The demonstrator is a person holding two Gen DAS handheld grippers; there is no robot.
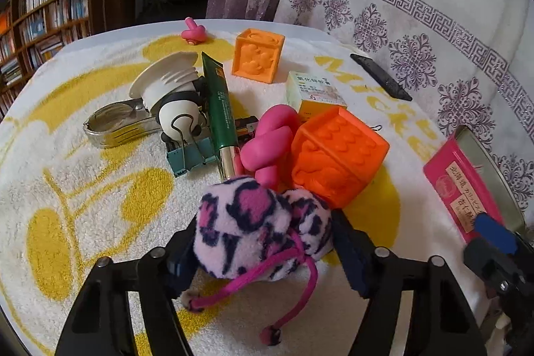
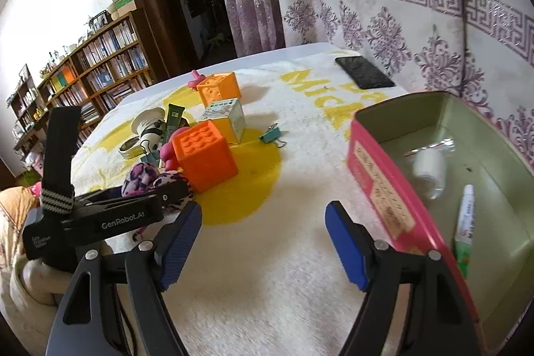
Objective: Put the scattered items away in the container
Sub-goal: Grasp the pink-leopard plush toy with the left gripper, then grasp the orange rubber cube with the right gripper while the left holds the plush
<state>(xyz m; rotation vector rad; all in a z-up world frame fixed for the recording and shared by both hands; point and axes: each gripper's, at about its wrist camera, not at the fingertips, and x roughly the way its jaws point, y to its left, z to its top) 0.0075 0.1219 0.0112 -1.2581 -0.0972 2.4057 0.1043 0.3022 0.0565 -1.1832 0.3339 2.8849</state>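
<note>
Gripping the plush toy (image 1: 263,222) in my left hand-held gripper (image 1: 267,242), right hand-held gripper (image 2: 263,239) open; its dangling cord (image 1: 290,286) could snag the orange block (image 1: 337,155).

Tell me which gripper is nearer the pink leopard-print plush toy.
Left. The left gripper has its fingers on either side of the plush toy. The right gripper hangs open, beside the pink tin.
</note>
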